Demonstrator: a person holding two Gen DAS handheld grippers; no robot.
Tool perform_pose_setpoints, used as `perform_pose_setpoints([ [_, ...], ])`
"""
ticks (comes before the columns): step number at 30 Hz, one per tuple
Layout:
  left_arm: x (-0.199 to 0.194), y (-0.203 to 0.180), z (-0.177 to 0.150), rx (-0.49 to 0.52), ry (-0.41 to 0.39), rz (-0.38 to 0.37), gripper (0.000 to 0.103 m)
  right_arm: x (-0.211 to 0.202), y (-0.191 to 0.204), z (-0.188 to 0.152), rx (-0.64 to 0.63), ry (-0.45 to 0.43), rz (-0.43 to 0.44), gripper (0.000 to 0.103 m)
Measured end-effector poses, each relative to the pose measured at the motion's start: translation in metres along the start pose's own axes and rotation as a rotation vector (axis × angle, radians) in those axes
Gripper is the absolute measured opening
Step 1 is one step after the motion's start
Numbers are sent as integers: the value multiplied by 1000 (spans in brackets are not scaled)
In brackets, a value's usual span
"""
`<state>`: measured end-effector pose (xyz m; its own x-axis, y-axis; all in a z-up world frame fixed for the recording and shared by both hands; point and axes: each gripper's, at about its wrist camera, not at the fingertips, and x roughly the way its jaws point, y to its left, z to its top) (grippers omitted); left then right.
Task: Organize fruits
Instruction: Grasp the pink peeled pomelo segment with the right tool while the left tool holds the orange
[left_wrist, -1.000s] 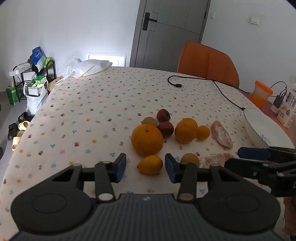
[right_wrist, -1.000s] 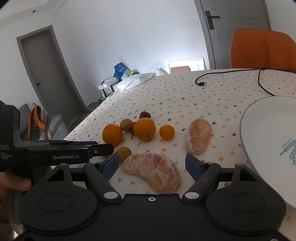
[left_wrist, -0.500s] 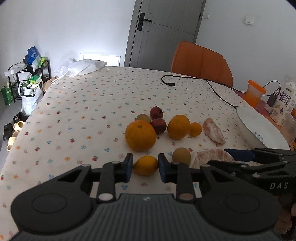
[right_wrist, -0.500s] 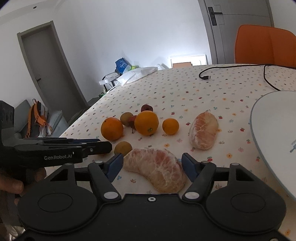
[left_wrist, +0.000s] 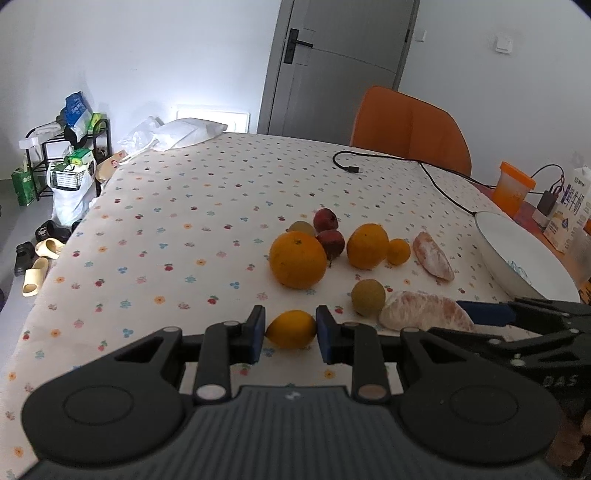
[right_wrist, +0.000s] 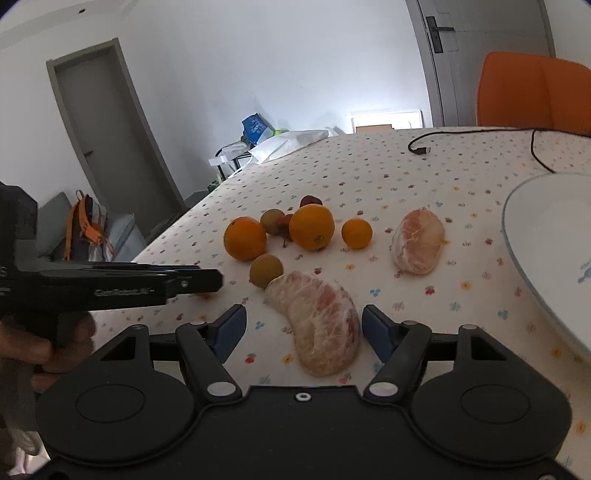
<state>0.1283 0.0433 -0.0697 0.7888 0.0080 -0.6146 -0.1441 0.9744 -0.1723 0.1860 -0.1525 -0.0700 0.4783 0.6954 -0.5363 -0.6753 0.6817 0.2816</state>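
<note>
My left gripper (left_wrist: 290, 332) is shut on a small yellow-orange citrus (left_wrist: 291, 329) that rests on the flowered tablecloth, both blue pads against its sides. My right gripper (right_wrist: 303, 328) straddles a peeled pomelo segment (right_wrist: 321, 321); its right pad sits close to the segment and cloth shows by the left pad, so it is open. Behind lie two oranges (left_wrist: 297, 259) (left_wrist: 367, 246), a tangerine (left_wrist: 398, 252), two dark red fruits (left_wrist: 331, 242), two greenish fruits (left_wrist: 368, 297) and a second pomelo segment (left_wrist: 433, 256). In the right wrist view the left gripper's body hides the citrus.
A white plate (right_wrist: 535, 221) lies at the right edge of the table. Further back are a black cable (left_wrist: 369, 158), an orange chair (left_wrist: 410, 125), an orange-lidded cup (left_wrist: 513, 188), a milk carton (left_wrist: 569, 210) and a white bag (left_wrist: 184, 133). The table drops off at the left.
The left jaws have closed from wide apart onto the small citrus. The right jaws have narrowed a little around the pomelo segment. Both hands have barely shifted.
</note>
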Motion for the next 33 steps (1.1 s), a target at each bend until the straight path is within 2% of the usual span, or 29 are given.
perform_pose_setpoints([
  [7, -5, 3, 2, -1, -8, 13, 28, 12, 12, 1, -91, 6, -40, 69],
  [9, -6, 1, 2, 3, -11, 11, 28, 11, 12, 0, -97, 5, -57, 61],
  [11, -8, -1, 1, 5, -14, 10, 28, 9, 14, -2, -112, 2, -84, 46],
  [18, -14, -11, 2, 19, -25, 16, 28, -1, 8, -4, -99, -24, -61, 30],
  [20, -17, -14, 4, 28, -32, 16, 28, -8, 6, -4, -88, -44, -47, 20],
  [26, -19, -32, 10, 53, -53, 7, 28, -28, -3, -5, -45, -95, -18, 16],
  [33, -20, -57, 19, 93, -75, -3, 28, -57, -15, -3, -1, -182, 14, 16],
])
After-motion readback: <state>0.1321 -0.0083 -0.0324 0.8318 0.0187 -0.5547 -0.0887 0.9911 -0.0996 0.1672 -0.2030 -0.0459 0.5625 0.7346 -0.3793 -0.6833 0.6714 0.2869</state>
